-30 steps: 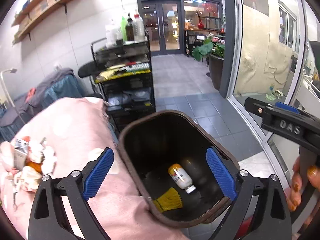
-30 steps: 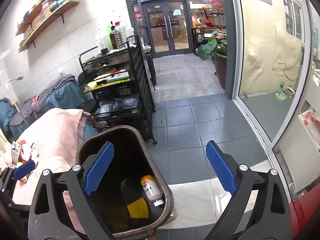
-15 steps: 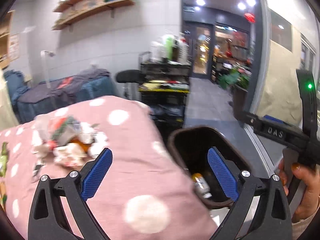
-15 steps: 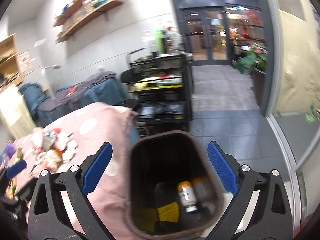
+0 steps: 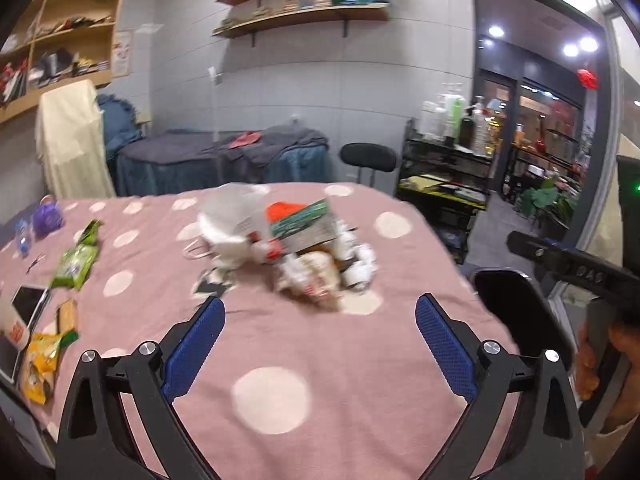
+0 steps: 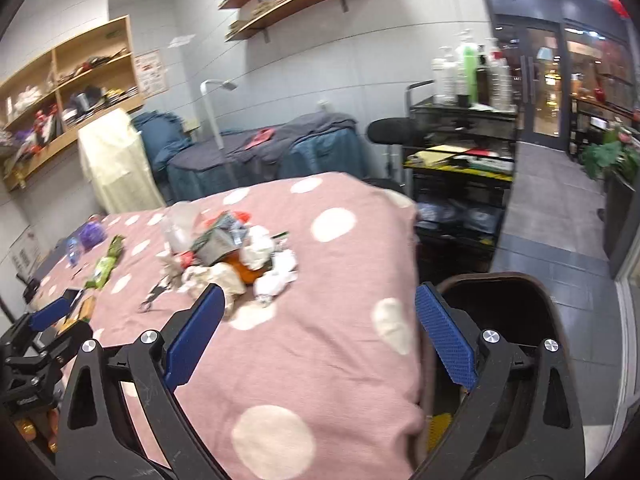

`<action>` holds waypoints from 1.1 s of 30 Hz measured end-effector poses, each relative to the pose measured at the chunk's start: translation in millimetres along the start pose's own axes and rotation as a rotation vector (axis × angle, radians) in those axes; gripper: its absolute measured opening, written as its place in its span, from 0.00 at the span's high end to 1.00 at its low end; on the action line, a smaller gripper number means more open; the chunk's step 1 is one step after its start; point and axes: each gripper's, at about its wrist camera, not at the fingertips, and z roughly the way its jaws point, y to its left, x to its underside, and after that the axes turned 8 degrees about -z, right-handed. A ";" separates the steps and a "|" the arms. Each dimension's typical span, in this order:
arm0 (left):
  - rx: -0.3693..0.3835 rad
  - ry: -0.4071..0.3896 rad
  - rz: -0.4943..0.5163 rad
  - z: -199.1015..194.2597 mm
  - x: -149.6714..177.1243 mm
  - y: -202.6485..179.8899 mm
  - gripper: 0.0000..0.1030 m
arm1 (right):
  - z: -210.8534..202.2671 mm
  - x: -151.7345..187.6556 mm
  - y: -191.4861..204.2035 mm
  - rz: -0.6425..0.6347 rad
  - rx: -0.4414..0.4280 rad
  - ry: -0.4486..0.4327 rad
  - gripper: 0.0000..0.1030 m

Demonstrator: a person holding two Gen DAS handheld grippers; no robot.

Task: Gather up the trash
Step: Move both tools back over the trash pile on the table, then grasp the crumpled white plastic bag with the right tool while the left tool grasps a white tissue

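Observation:
A heap of trash [image 5: 296, 248] [image 6: 236, 256], crumpled tissues, a clear bag and a grey-green carton, lies on the pink dotted bedcover [image 5: 280, 340] [image 6: 304, 340]. My left gripper [image 5: 318, 340] stands open and empty, a short way in front of the heap. My right gripper [image 6: 318, 340] is open and empty too, nearer the bed's right edge. The dark brown bin [image 5: 516, 304] [image 6: 508, 312] stands on the floor at the bed's right side; something yellow [image 6: 440, 428] shows low inside it. The right gripper's body [image 5: 576, 268] and a hand [image 5: 600, 360] show at the left wrist view's right edge.
Green snack packets [image 5: 76, 260] [image 6: 106, 264], a phone [image 5: 28, 304], a yellow packet [image 5: 40, 360] and a purple bag [image 5: 48, 216] lie on the bed's left part. A black trolley [image 6: 460, 168] with bottles and a stool [image 5: 368, 160] stand behind the bed. Tiled floor [image 6: 560, 220] lies right.
Both grippers have swung left from over the bin to the bedcover. The trash heap now lies ahead of them and the bin has slid to the right. Both stay open.

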 end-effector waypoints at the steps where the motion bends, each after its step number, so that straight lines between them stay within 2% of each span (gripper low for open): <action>1: -0.026 0.008 -0.007 1.6 1.9 11.6 0.08 | 6.7 -2.1 8.5 -0.012 -0.029 0.014 0.08; 6: -0.095 0.052 -0.021 10.6 11.9 56.7 0.08 | 40.2 -8.6 38.7 -0.048 -0.153 0.081 0.08; 10: -0.089 0.068 -0.052 20.7 7.9 83.5 0.09 | 72.8 -15.0 60.8 -0.072 -0.235 0.141 0.08; 15: -0.033 0.078 -0.104 37.7 -4.4 99.2 0.10 | 117.1 -21.2 87.3 -0.128 -0.296 0.220 0.08; 17: -0.037 0.086 -0.107 48.1 -11.3 102.3 0.11 | 134.7 -21.8 99.4 -0.173 -0.302 0.251 0.08; 21: -0.025 0.108 -0.121 66.9 -19.7 107.4 0.13 | 163.8 -20.7 119.3 -0.263 -0.302 0.313 0.21; 24: -0.020 0.127 -0.129 78.6 -22.8 110.4 0.15 | 183.5 -19.1 135.9 -0.333 -0.294 0.347 0.26; 27: -0.007 0.139 -0.150 87.6 -26.0 115.2 0.18 | 191.4 -19.1 146.8 -0.392 -0.277 0.348 0.27; 33: 0.053 0.142 -0.183 110.8 -47.6 107.9 0.19 | 196.6 -19.6 149.1 -0.419 -0.286 0.358 0.27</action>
